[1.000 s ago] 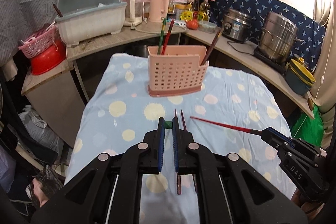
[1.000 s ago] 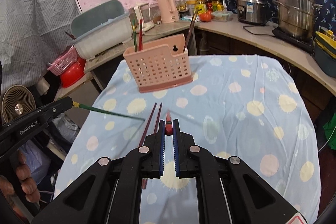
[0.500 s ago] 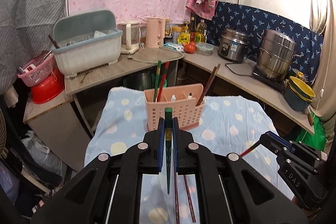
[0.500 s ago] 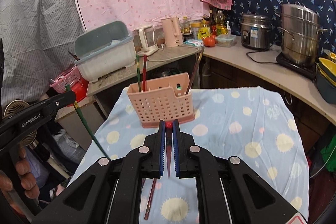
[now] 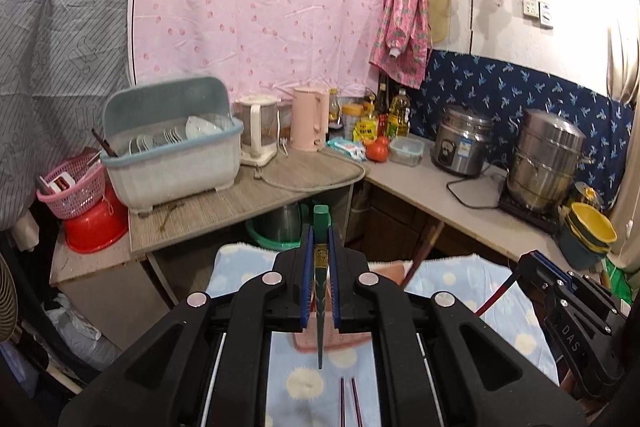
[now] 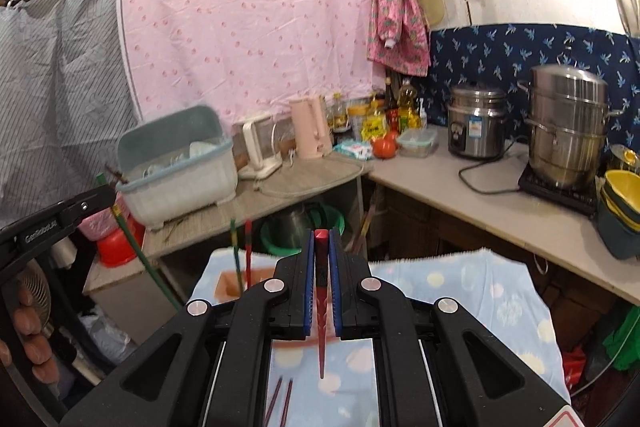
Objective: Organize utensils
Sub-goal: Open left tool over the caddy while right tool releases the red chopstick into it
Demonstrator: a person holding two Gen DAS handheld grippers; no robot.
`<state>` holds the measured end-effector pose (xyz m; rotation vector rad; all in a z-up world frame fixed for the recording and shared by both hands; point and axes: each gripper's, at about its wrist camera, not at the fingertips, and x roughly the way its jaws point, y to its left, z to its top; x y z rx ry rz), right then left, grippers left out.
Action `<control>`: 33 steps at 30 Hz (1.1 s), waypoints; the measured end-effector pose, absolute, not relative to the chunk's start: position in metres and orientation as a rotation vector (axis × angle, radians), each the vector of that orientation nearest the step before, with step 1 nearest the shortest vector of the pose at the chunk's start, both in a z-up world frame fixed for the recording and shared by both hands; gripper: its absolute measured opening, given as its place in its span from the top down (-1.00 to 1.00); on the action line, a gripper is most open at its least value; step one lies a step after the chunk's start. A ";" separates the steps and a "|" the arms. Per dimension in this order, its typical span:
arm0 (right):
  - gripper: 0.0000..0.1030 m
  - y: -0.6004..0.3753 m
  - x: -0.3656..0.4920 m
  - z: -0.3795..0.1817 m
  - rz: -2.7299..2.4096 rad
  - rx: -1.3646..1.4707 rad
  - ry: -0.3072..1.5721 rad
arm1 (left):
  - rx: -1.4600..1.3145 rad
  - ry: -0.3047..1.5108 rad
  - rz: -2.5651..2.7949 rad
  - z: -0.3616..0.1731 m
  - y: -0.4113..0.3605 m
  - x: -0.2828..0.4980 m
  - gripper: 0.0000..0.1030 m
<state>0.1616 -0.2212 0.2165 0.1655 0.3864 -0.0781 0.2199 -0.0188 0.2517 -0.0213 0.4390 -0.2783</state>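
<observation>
Home kitchen: rice cooker (image 5: 462, 143), dish rack (image 5: 172, 151).

**Left Wrist View: Green Chopstick Clamped**

The left hand-held gripper (image 5: 320, 277) is closed on a green chopstick (image 5: 321, 291), tip hanging down. Below lie the pink utensil holder (image 5: 360, 339), mostly hidden, and two dark chopsticks (image 5: 349, 403) on the dotted blue cloth (image 5: 452, 275). The right hand-held gripper (image 5: 532, 267) clamps a red chopstick (image 5: 496, 295).
</observation>
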 end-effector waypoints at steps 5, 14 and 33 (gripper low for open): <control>0.85 -0.229 0.192 0.236 -0.091 0.198 0.296 | -0.041 0.388 -0.273 0.270 -0.020 0.244 0.87; 0.85 -0.220 0.242 0.212 -0.079 0.179 0.266 | -0.049 0.375 -0.278 0.246 -0.026 0.283 0.87; 0.68 -0.213 0.266 0.153 -0.098 0.160 0.472 | -0.077 0.553 -0.211 0.172 -0.019 0.306 0.17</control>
